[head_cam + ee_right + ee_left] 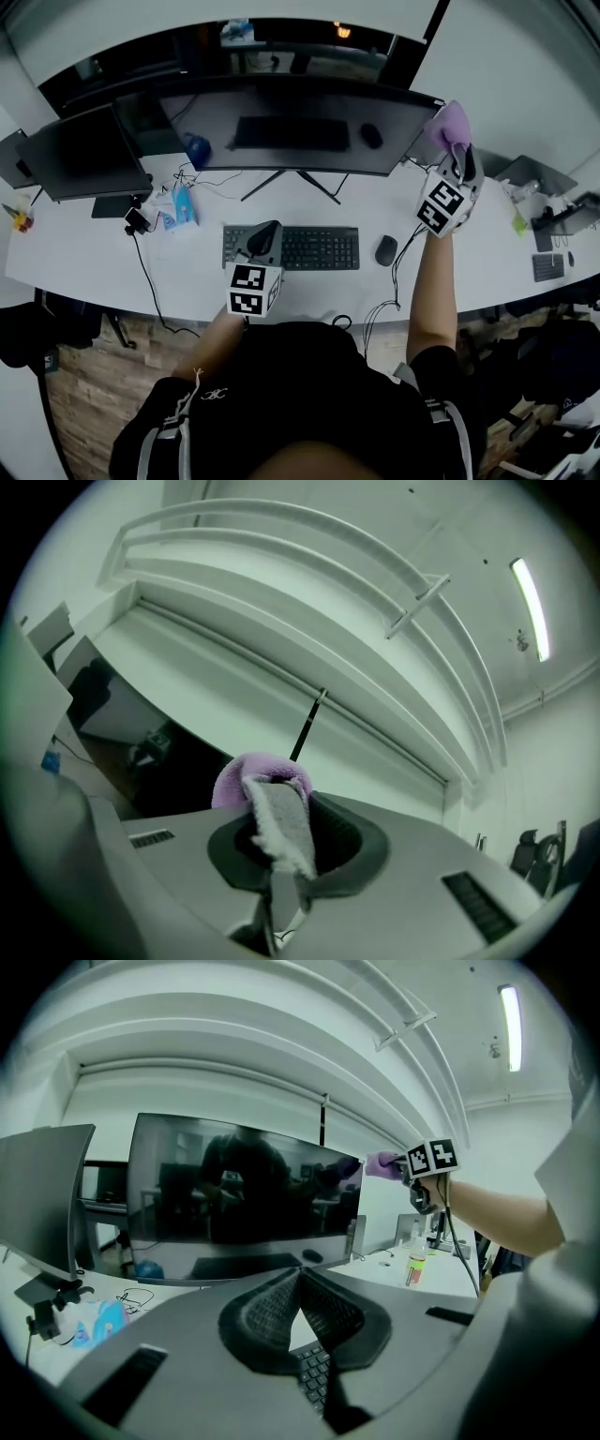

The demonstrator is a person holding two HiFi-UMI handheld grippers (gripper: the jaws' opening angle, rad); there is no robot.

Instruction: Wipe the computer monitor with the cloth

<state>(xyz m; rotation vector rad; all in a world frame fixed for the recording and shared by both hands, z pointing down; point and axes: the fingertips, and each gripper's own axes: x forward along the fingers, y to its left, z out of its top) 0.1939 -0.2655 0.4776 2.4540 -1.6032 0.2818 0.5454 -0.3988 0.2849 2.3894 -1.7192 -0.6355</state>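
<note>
Clenched on the purple cloth [450,124], the right gripper [457,157], up at the top right corner of the monitor [281,127], toward the back edge of the desk [94,272]. Shut on nothing, the left gripper [263,236], over the keyboard [314,249] near the front edge. Likely to tip or swivel the monitor if pressed hard this far off its stand [291,183]; may scratch with bare jaw tips if the cloth slips.

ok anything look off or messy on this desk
Nothing stands out. The monitor stands upright, the keyboard lies square before it, and the cloth is pinched in the right tool by the monitor's right edge. No spill shows.
</note>
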